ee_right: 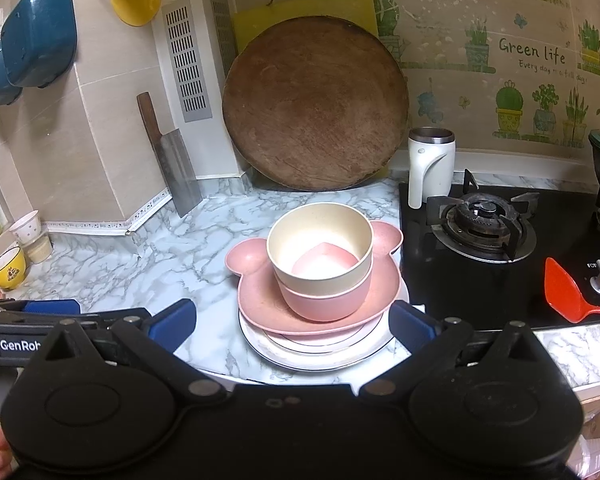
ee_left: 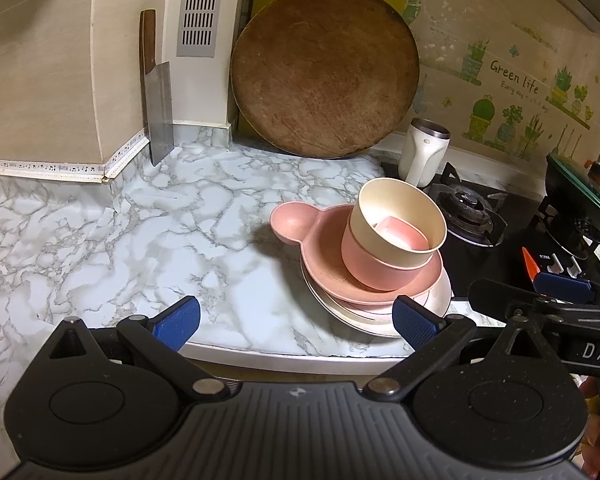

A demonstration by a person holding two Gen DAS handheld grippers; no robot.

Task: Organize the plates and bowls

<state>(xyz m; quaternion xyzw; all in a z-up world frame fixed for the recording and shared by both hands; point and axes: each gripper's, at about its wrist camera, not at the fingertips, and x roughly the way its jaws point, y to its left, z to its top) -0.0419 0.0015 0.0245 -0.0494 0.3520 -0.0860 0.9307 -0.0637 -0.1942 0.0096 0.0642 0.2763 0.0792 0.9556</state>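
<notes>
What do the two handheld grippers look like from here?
Both the left gripper and the right gripper have matte black bodies, round pivot housings, metal rivets and blue textured finger pads. White lettering marks their sides. No cables or sleeves show.

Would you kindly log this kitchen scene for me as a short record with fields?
surface: marble-patterned countertop
stack base: white round plates with dark rims
on plates: pink bear-shaped plastic dish
in dish: pink round bowl, cream round bowl nested inside it
inside cream bowl: small pink piece
left gripper: open, empty
right gripper: open, empty
behind: round wooden chopping board leaning on the wall
</notes>
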